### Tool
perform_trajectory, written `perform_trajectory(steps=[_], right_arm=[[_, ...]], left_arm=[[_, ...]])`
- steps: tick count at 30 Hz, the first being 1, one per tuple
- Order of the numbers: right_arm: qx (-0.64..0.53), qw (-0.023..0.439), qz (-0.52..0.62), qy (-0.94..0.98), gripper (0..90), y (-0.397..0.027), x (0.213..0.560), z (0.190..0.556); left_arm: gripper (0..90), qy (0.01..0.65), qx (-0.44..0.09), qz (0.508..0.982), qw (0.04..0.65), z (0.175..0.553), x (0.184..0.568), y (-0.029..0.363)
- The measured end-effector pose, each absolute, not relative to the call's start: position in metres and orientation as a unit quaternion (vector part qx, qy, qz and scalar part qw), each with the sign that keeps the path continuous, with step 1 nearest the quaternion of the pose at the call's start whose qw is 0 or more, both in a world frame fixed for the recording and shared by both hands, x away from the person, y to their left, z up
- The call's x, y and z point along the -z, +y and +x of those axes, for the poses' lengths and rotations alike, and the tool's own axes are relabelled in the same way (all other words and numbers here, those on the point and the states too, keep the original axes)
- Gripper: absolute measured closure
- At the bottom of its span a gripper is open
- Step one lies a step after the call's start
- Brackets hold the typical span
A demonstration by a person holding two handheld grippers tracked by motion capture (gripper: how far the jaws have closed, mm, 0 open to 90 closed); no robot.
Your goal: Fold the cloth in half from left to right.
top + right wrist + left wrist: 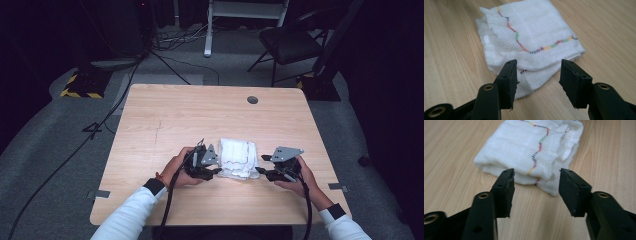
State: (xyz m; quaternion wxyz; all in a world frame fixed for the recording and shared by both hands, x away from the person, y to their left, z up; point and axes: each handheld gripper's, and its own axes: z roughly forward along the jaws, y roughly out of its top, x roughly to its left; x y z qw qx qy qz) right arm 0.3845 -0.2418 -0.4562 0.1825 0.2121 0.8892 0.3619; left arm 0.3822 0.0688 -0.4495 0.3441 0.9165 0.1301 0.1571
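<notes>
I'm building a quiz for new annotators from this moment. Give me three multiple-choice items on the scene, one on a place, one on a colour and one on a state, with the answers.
1. Where does the folded white cloth lie on the wooden table?
A. Between the left claw and the right claw, toward the person's side
B. At the far edge, over the round hole
C. On the floor by the chair

2. What runs across the cloth?
A. A plain black stripe
B. A zigzag stitch line in several colours
C. A printed check pattern

3. How do the two claws stand?
A. Both shut on the cloth
B. Left open, right shut
C. Both open, holding nothing

Answers: 1 A, the high view shows the cloth between the claws. 2 B, both gripper views show red, green, yellow and blue zigzag stitching. 3 C, each gripper view shows a wide gap between its jaws.
</notes>
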Motion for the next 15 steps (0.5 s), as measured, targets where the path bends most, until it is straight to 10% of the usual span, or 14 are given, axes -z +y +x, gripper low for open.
perform_trajectory(steps=[15], right_arm=[[-0.357, 0.207, 0.23, 0.881, 40.2, -0.253, 0.45, 0.382]], left_arm=[[21.8, 0.181, -0.173, 0.91, 0.329, 0.376, 0.451, 0.099]])
